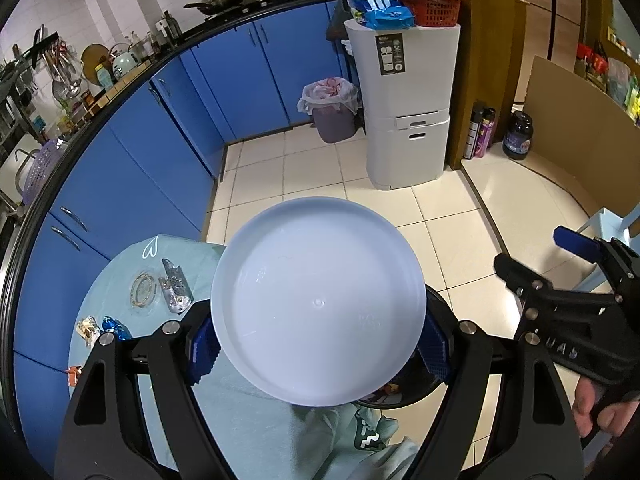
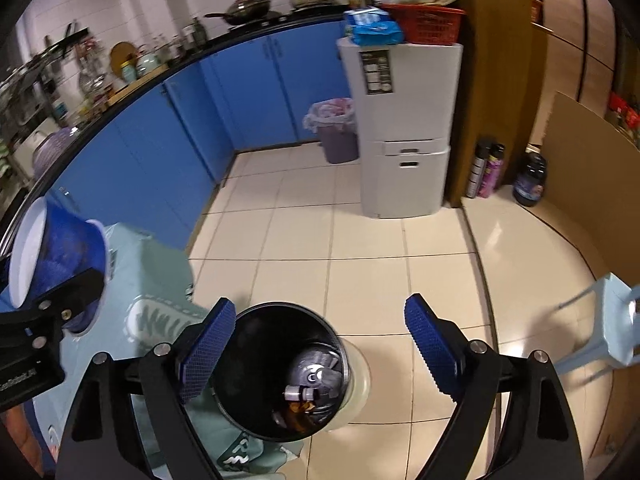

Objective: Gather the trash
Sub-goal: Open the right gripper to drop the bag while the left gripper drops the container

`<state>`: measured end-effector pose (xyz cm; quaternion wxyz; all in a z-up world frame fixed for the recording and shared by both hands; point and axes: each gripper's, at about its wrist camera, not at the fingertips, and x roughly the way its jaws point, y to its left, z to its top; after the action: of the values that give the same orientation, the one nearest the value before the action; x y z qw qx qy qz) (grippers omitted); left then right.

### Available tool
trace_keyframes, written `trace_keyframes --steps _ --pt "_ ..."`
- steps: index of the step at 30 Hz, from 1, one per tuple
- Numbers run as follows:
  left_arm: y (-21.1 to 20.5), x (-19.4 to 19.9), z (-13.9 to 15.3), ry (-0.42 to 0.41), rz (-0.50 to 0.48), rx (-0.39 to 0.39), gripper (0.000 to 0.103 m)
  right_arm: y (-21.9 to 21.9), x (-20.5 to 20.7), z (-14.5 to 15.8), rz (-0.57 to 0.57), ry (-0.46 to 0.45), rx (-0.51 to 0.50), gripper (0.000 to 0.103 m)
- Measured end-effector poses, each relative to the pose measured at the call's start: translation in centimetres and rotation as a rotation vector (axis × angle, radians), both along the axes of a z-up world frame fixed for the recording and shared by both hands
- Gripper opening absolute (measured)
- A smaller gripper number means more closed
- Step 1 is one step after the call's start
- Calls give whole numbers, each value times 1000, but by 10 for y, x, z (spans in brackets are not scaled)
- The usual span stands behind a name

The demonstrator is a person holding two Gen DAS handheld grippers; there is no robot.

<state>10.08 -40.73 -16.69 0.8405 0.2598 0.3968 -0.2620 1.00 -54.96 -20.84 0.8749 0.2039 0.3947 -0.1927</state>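
The left gripper (image 1: pixel 320 350) is clamping a white bowl (image 1: pixel 318 300) over the table's edge, beside the black bin (image 2: pixel 280 372); the right gripper (image 2: pixel 316 348), wide and empty, is hovering above it. Wrappers (image 1: pixel 105 330) are lying near the table's left edge; tilting the bowl carelessly risks missing the bin.

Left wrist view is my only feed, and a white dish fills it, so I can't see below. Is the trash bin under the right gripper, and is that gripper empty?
Observer: Yes. In the right wrist view the black bin sits open-topped just beneath the right gripper, whose jaws stand wide open with nothing between them.
Operator: Anything in the bin yet?
Observer: A small bottle and a crumpled silvery wrap lie at the bottom.
Operator: How does my dish look from the side?
Observer: It's a bowl, blue outside, held tipped on its side by the left gripper.
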Motion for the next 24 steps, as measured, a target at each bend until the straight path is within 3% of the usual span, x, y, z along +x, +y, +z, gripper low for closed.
trace_keyframes --steps 11,15,24 --pt "-12 -5 2 -5 -32 -14 80 -26 -14 5 -99 -30 -4 84" --pt "-15 -4 4 22 -43 -39 95 -33 -17 5 -113 -33 -3 84" --pt "-9 3 4 21 -13 -34 96 -24 -12 7 -87 -39 1 84"
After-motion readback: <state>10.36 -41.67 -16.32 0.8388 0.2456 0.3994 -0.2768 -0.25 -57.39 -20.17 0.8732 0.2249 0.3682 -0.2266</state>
